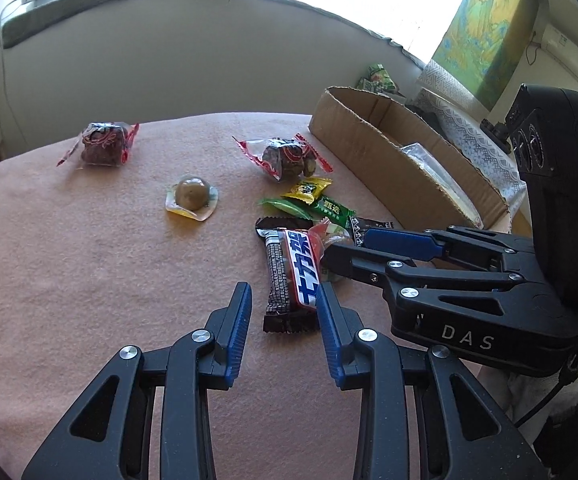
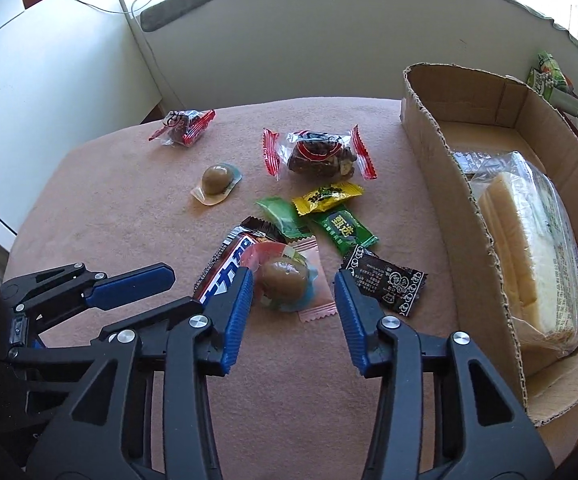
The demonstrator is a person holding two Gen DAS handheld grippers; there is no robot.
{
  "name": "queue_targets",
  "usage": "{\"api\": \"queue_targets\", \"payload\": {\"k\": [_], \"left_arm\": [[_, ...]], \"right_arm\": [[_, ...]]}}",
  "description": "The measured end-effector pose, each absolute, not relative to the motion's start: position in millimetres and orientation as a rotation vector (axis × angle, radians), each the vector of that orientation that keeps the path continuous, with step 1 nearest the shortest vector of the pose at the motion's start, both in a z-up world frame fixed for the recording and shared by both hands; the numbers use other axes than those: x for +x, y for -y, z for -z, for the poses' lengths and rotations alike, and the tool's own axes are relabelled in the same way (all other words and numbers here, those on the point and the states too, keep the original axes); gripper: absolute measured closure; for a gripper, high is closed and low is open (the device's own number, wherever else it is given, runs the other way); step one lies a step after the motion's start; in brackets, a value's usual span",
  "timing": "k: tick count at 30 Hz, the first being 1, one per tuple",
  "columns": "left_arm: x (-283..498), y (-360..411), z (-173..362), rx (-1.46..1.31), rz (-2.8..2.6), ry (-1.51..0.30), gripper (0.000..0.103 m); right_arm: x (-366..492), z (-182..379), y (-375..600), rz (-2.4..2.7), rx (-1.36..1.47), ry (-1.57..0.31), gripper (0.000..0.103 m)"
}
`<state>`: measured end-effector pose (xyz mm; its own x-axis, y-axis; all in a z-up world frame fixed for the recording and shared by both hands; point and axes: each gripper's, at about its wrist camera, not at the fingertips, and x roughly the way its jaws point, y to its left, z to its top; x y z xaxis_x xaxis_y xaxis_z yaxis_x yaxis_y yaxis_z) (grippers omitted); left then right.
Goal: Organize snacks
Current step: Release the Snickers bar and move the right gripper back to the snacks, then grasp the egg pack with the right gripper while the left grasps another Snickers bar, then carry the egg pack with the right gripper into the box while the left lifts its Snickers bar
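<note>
Both grippers hang low over the pink cloth (image 1: 69,264), jaws apart and holding nothing: the left gripper (image 1: 285,300) sits just short of the chocolate bar (image 1: 291,270), while the right gripper (image 2: 295,290) has the wrapped egg (image 2: 283,280) between its fingertips, untouched. The other snacks lie scattered across the cloth, and the cardboard box (image 2: 485,240) at the right holds a bag of bread (image 2: 529,252).

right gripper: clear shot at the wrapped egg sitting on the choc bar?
Probably yes. The right gripper is open with the egg between its fingers and nothing above it. The chocolate bar lies under it and the left gripper hovers close by.
</note>
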<state>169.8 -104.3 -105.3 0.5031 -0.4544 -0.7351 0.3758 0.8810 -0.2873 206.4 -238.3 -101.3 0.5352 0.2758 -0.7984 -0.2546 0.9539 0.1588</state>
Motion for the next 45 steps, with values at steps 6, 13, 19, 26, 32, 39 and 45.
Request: {"api": "queue_targets", "payload": {"k": [6, 13, 19, 26, 32, 39, 45], "left_arm": [[181, 108, 110, -0.072, 0.520, -0.941, 0.071], [190, 112, 108, -0.032, 0.529, -0.944, 0.070], [189, 116, 109, -0.011, 0.536, -0.949, 0.061], [195, 131, 115, 0.025, 0.549, -0.959, 0.060], [198, 132, 119, 0.023, 0.532, -0.955, 0.076], [193, 125, 115, -0.003, 0.500, -0.935, 0.076], [188, 114, 102, -0.038, 0.486, -0.902, 0.076]], "right_arm": [[216, 112, 241, -0.318, 0.037, -0.978, 0.057], [222, 116, 242, -0.309, 0.029, -0.978, 0.060], [219, 117, 244, -0.307, 0.029, -0.971, 0.073], [206, 117, 261, -0.272, 0.066, -0.962, 0.074], [203, 115, 263, -0.269, 0.059, -0.958, 0.075], [199, 111, 259, -0.268, 0.045, -0.937, 0.075], [192, 100, 263, -0.267, 0.046, -0.913, 0.075]]}}
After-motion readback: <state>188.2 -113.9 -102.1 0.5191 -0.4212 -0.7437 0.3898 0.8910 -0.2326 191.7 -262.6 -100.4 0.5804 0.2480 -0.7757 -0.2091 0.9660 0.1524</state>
